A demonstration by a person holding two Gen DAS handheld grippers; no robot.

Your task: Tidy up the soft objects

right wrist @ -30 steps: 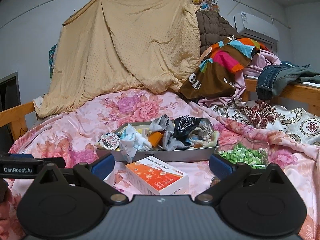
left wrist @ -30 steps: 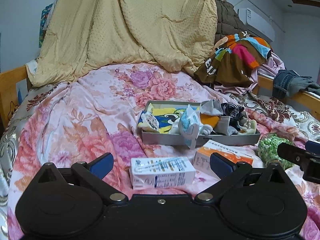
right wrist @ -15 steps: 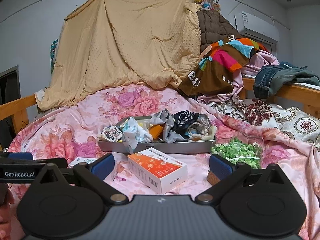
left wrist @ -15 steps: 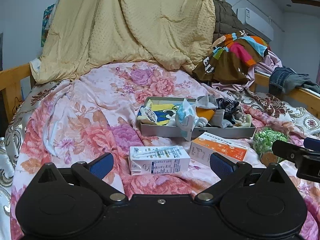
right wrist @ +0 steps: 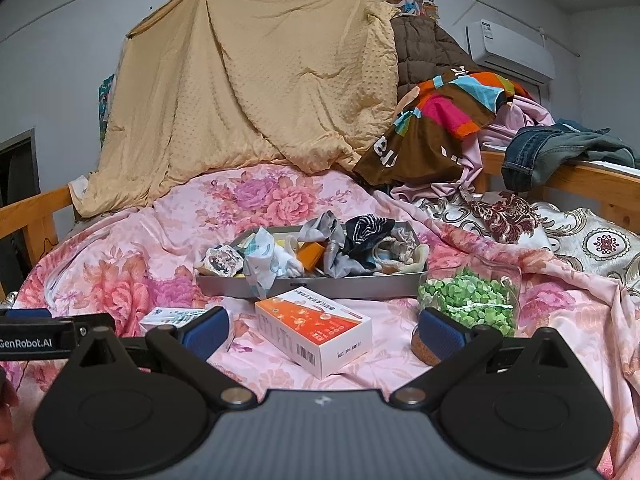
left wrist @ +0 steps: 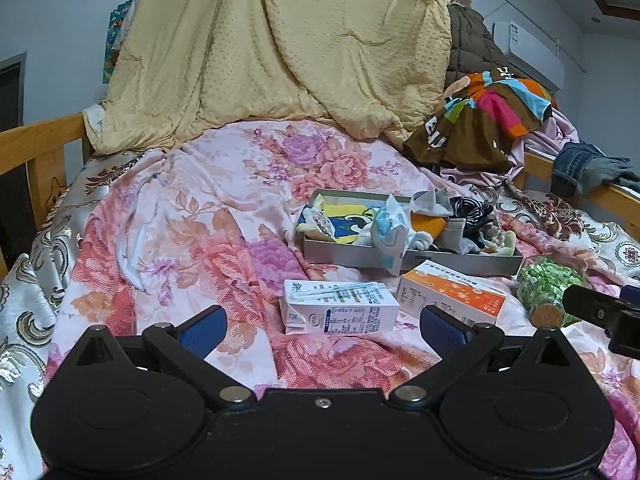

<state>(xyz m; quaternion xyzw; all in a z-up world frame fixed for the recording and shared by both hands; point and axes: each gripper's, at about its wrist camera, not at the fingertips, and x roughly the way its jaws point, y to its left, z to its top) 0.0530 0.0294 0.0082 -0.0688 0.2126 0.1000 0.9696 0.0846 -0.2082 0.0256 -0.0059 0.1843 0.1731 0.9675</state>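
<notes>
Left wrist view: my left gripper gapes wide, empty; milk carton lies crosswise just ahead; right gripper equally wide.

You are facing a bed with a wooden frame, covered by a pink floral sheet. A tan quilt hangs tent-like against the pale grey wall behind it. A white air conditioner is mounted high on the right, above clothes heaped on the bed rail.
</notes>
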